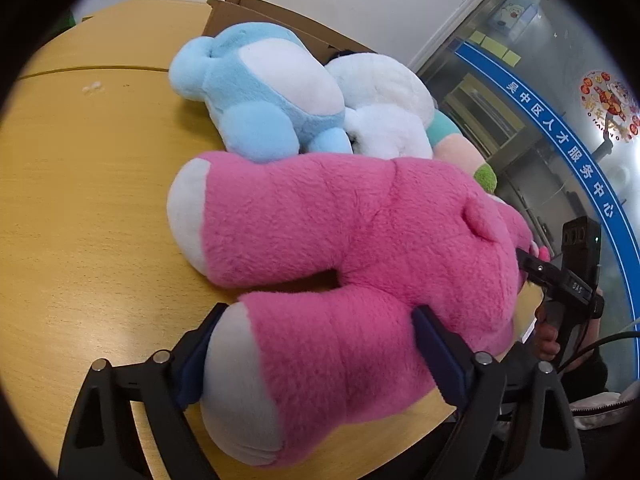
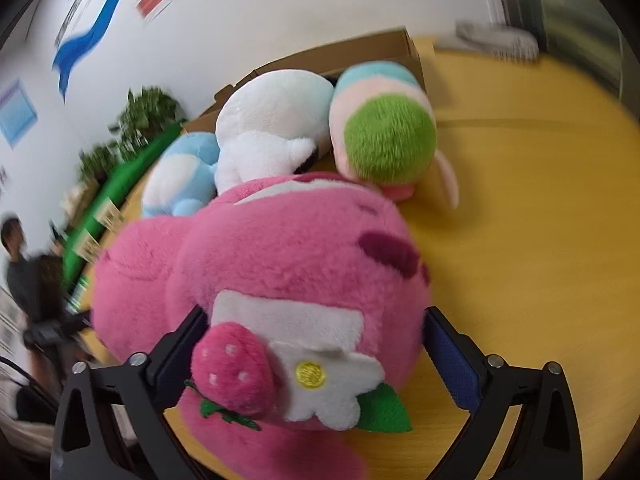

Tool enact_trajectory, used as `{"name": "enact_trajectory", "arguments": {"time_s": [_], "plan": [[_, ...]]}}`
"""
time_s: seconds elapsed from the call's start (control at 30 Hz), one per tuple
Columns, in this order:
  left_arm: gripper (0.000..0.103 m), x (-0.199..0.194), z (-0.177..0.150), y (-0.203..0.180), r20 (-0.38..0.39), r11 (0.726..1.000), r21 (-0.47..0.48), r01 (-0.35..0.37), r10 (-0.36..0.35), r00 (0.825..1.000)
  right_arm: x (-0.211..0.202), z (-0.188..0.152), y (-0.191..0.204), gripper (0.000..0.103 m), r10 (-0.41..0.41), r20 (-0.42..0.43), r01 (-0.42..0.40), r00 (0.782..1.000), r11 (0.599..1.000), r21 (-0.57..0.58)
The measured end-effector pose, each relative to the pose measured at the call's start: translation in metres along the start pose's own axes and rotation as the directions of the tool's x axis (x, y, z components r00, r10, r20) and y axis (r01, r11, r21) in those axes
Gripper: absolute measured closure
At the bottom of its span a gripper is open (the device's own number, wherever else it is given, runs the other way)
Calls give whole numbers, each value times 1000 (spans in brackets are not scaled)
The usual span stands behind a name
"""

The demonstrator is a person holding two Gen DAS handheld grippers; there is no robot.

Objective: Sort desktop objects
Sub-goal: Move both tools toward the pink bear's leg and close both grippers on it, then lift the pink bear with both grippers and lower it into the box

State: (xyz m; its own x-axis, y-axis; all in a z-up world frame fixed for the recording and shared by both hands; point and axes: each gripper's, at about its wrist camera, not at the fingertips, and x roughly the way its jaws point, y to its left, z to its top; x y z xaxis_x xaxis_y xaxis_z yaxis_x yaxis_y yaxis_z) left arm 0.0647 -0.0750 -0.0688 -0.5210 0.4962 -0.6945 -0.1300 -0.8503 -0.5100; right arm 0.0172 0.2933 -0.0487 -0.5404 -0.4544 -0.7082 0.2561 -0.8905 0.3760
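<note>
The big pink bear point(image 1: 360, 264) lies on the yellow counter point(image 1: 88, 184), just in front of the brown box point(image 1: 256, 12). It is not in the box yet. Both tools are on it at once.

The left hand-held gripper point(image 1: 320, 356) has its two fingers on either side of one pink leg, right by the white foot pad. The blue finger pads press into the fur, so it looks like it is pinching the leg. The right hand-held gripper point(image 2: 316, 356) is at the other end of the bear, by the head. Its fingers sit on both sides of the head, near the little strawberry point(image 2: 232, 372) and the white flower point(image 2: 332, 384). The left finger touches the fur. There seems to be a small gap at the right finger, so I cannot tell if this grip is tight.

Three more soft toys lie between the bear and the box: a blue toy point(image 1: 260, 92), a white toy point(image 1: 384, 104), and a striped toy with a green end point(image 2: 388, 140). They lean against the box or rest at its edge. I cannot tell if any of them is really inside.

So the sorting looks like it is only starting. The bear is the one being handled, and I think it needs lifting with both tools because it is big and floppy. The other three toys may need placing after that.
</note>
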Motion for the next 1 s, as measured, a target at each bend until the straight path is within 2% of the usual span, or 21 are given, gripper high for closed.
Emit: {"name": "enact_trajectory", "arguments": {"time_s": [0.03,0.07,0.1,0.17,0.27,0.4,0.57,0.67,0.8,0.9,1.0], "plan": [[38,-2,0,3,6,1000,-14,2,-2,1000,-2,-1,4,14,-10,14,11,1000,1000,-22],[51,-6,1,8,11,999,-40,10,-10,1000,-5,-3,9,20,-18,31,19,999,999,-41],[60,-8,1,12,13,998,-58,21,-21,1000,-7,-5,13,22,-23,44,25,999,998,-52],[66,-12,1,17,10,996,-72,46,-46,999,-11,-9,16,28,-23,63,26,998,998,-54],[68,-16,0,15,13,997,-62,41,-41,999,-20,-16,21,33,-9,87,14,996,998,-59],[73,-25,-2,13,23,997,-57,57,-56,998,-38,-28,39,35,-14,129,29,992,993,-116],[77,-43,1,-4,57,995,-22,97,-96,994,-65,-34,56,41,5,230,35,973,985,-170],[78,-60,11,-18,105,993,15,115,-116,988,-86,-29,64,42,31,317,30,948,982,-186],[78,-91,45,-41,207,985,101,137,-156,966,-114,-7,72,42,77,429,21,900,975,-220],[79,-111,82,-59,278,974,181,136,-183,943,-124,20,74,42,107,489,17,866,970,-241],[79,-122,124,-73,323,962,247,113,-192,927,-126,58,75,42,141,545,4,826,967,-256]]}}
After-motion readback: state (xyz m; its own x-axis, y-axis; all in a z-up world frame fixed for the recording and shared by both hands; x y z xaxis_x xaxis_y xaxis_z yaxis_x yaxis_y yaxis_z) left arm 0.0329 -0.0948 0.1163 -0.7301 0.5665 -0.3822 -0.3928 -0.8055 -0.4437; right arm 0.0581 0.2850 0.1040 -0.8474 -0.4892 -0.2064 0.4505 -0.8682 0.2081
